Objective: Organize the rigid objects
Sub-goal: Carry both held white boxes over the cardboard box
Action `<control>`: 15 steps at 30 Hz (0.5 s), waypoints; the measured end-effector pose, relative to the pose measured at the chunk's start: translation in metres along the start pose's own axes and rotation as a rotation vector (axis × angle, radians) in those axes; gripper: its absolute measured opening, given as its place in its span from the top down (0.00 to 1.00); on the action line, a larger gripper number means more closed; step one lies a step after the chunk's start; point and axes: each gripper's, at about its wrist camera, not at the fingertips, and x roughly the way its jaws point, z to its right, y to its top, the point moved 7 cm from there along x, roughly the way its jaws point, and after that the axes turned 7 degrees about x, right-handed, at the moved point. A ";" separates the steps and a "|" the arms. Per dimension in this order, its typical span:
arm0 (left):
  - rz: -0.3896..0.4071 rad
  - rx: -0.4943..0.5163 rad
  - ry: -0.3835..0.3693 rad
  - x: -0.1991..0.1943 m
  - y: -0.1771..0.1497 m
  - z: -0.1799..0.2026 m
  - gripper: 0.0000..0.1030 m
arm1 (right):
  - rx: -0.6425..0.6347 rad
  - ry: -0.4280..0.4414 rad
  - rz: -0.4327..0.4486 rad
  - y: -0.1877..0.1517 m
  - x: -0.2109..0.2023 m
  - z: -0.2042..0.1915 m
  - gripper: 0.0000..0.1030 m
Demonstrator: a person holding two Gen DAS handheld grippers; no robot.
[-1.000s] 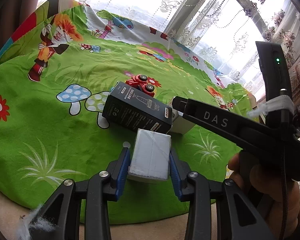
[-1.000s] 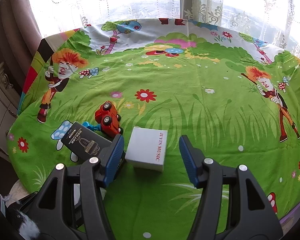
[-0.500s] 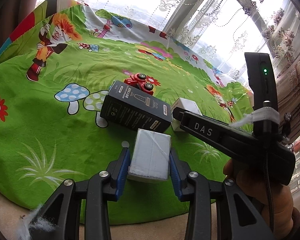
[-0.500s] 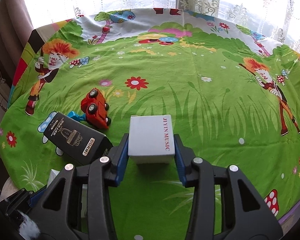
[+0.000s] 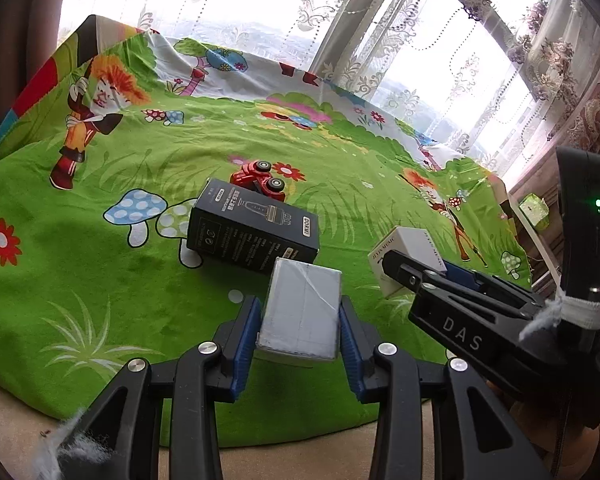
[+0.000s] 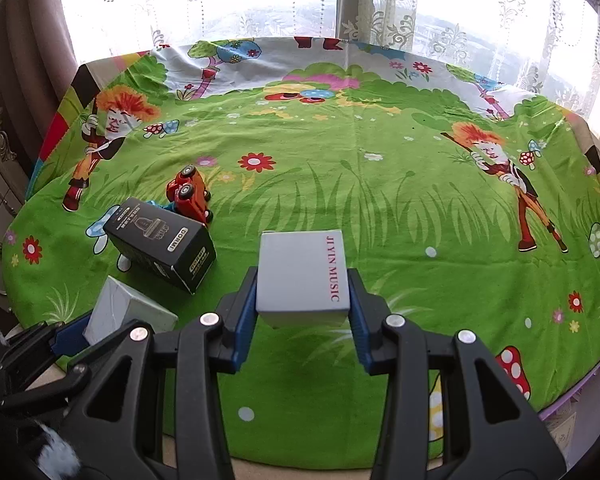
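Round table under a green cartoon-print cloth (image 6: 380, 208), set before a curtained window. Left gripper (image 5: 300, 320): jaws pinching a grey box (image 5: 302, 312) by its two long sides, near the table's front edge; whether the box is lifted or rests on the cloth cannot be told. Right gripper (image 6: 302, 300): jaws pinching a white box lettered "JIYIN MUSIC" (image 6: 302, 276) across its side faces, printed side toward the right, apparently raised a little above the cloth. Both boxes are taken on flat, parallel faces, which judging by their stiff shape gives the blue pads full contact and little chance of twisting. Black DORMI carton (image 6: 164, 240): lying flat, well left of the white box and just beyond the grey one. Red toy car (image 6: 190, 196): tipped on its side, wheels showing, just behind the carton. The loose items sit clustered at left, probably the gathering spot for the held boxes.
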 end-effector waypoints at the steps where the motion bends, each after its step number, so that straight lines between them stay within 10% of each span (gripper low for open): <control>1: 0.007 0.008 0.001 -0.003 0.001 0.003 0.62 | 0.000 0.000 0.003 -0.002 -0.004 0.002 0.56; 15: 0.029 0.098 -0.050 -0.030 -0.007 0.058 0.62 | 0.032 -0.031 0.034 -0.031 -0.059 0.050 0.56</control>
